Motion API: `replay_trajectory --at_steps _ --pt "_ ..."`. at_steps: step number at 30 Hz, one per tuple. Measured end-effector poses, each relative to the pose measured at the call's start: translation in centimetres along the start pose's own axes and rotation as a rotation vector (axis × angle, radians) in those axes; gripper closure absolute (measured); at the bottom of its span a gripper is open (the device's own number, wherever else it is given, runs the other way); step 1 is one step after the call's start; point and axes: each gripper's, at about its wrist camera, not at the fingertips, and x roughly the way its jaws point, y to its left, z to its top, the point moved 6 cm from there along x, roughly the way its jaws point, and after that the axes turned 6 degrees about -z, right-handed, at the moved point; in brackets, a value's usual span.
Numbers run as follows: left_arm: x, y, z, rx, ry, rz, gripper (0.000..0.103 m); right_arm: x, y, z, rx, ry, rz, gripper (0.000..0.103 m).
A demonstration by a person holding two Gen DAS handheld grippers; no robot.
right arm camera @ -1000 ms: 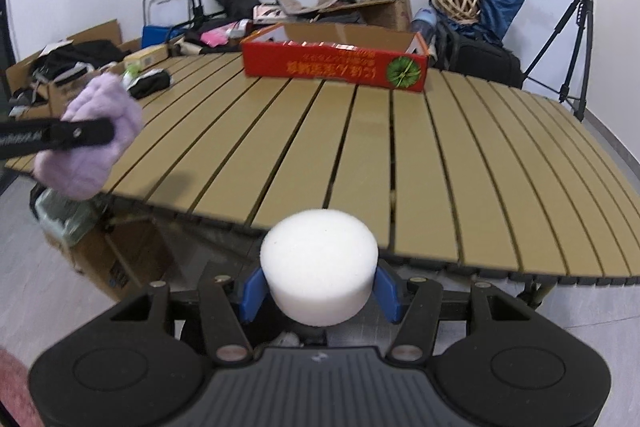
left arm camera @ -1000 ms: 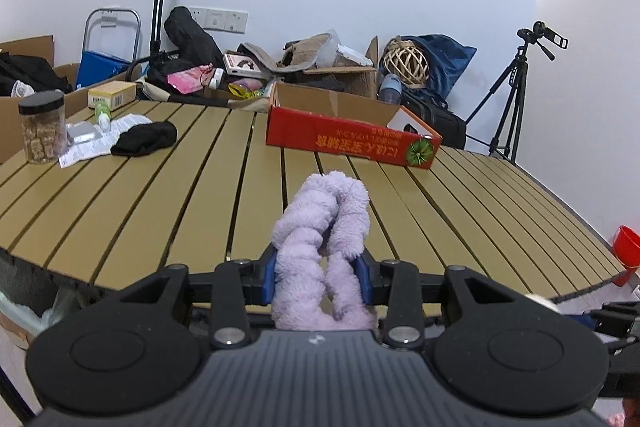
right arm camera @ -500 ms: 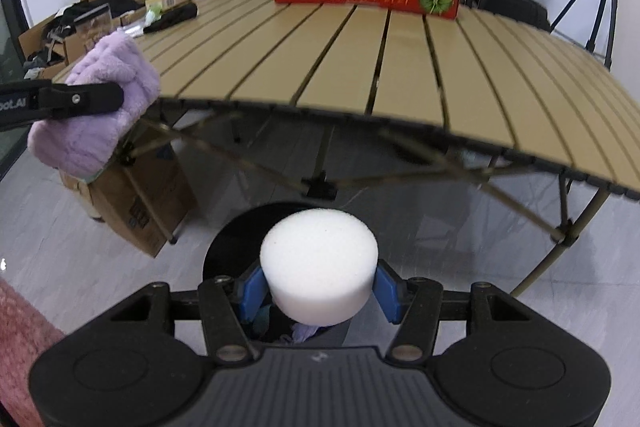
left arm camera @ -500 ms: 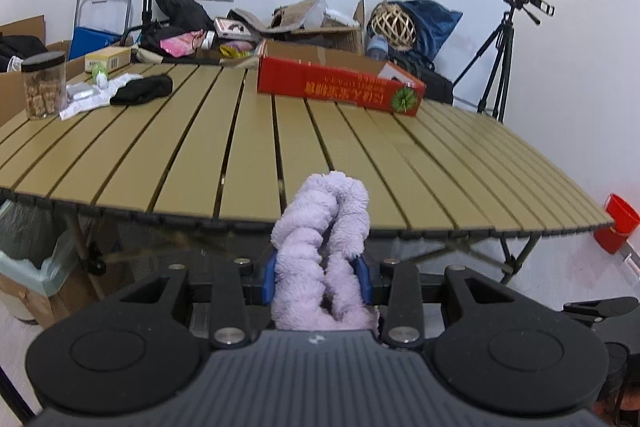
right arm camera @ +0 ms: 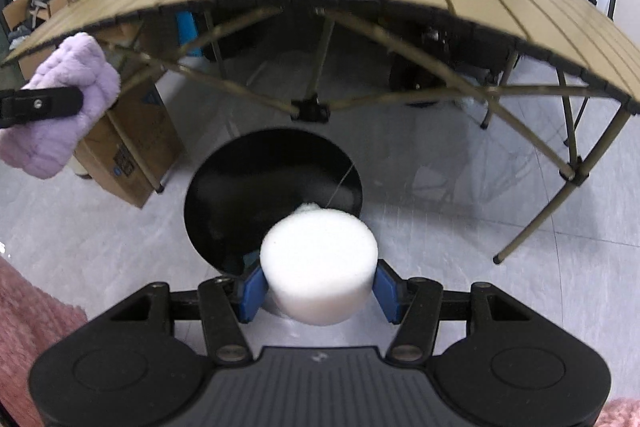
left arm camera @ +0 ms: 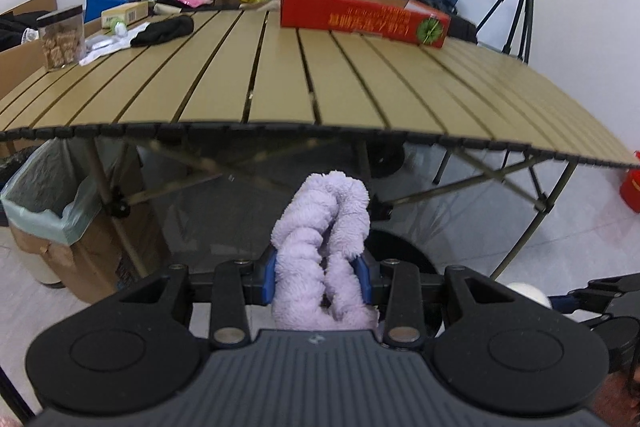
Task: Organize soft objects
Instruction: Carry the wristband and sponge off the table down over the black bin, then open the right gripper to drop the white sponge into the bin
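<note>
Both grippers have sunk from table height to below the slatted table (left arm camera: 280, 83) edge. The left gripper (left arm camera: 318, 277) pinches a lilac fluffy cloth (left arm camera: 324, 227) narrowly; the right gripper (right arm camera: 318, 285) clamps a white foam puck (right arm camera: 319, 261) above a black bin (right arm camera: 256, 187) on the floor.

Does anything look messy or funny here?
The red box sits upside down on the slatted table, its printing inverted. Behind it, cardboard and bags are heaped untidily against the wall. Nothing looks spilled.
</note>
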Motion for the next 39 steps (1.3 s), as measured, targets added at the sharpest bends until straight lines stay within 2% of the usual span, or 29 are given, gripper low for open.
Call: replay_trajectory --at_steps 11,19,28,39 --pt "1.9 1.8 -2.2 0.004 0.096 0.087 0.065 3.0 -0.6 -2.0 -0.009 0.092 -0.020 0.047" --pt "3.4 2.6 -3.2 0.006 0.150 0.111 0.065 5.2 -0.5 -1.7 -0.025 0.124 -0.026 0.047" --pt "4.9 2.9 -3.9 -0.002 0.192 0.103 0.065 6.6 0.6 0.2 -0.024 0.099 0.032 0.047" --pt "5.8 4.4 -4.3 -0.035 0.210 0.103 0.065 8.6 3.4 2.8 -0.066 0.094 0.051 0.047"
